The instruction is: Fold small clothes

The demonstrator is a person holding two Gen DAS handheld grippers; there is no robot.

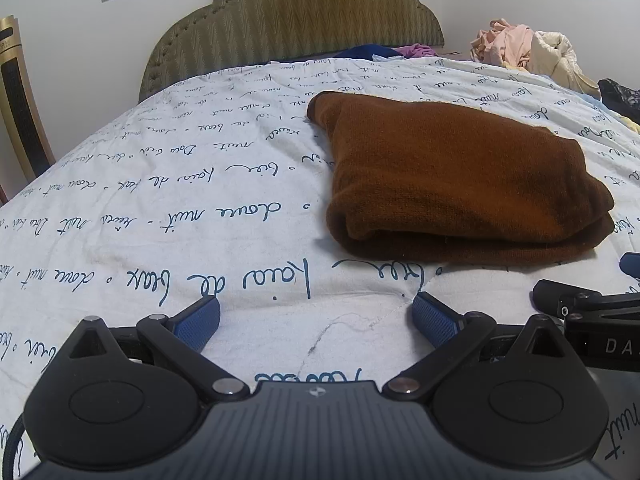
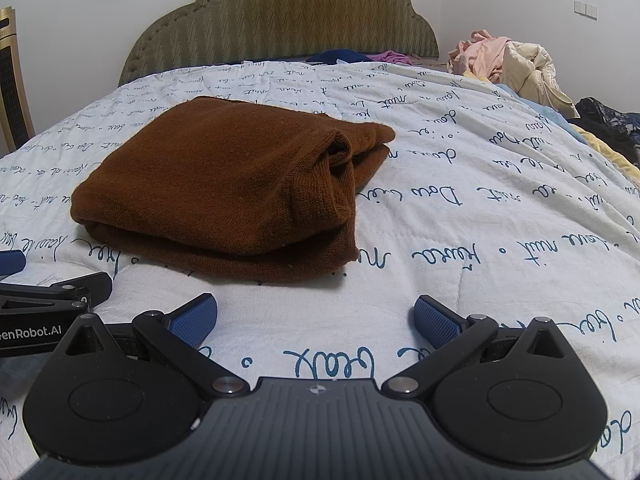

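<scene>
A brown knit garment (image 1: 460,176) lies folded in a thick stack on the white bedspread with blue script (image 1: 180,208). In the right wrist view the garment (image 2: 224,188) sits ahead and left, its ribbed edge facing right. My left gripper (image 1: 316,316) is open and empty, just short of the stack's near left corner. My right gripper (image 2: 316,316) is open and empty, a little short of the stack's near right corner. Each gripper shows at the edge of the other's view.
A padded olive headboard (image 1: 296,20) stands at the far end. A heap of pink and cream clothes (image 1: 528,52) lies at the far right, with dark and yellow clothes (image 2: 604,128) nearer. Blue and purple clothes (image 2: 352,57) lie by the headboard. A gold appliance (image 1: 20,100) stands left.
</scene>
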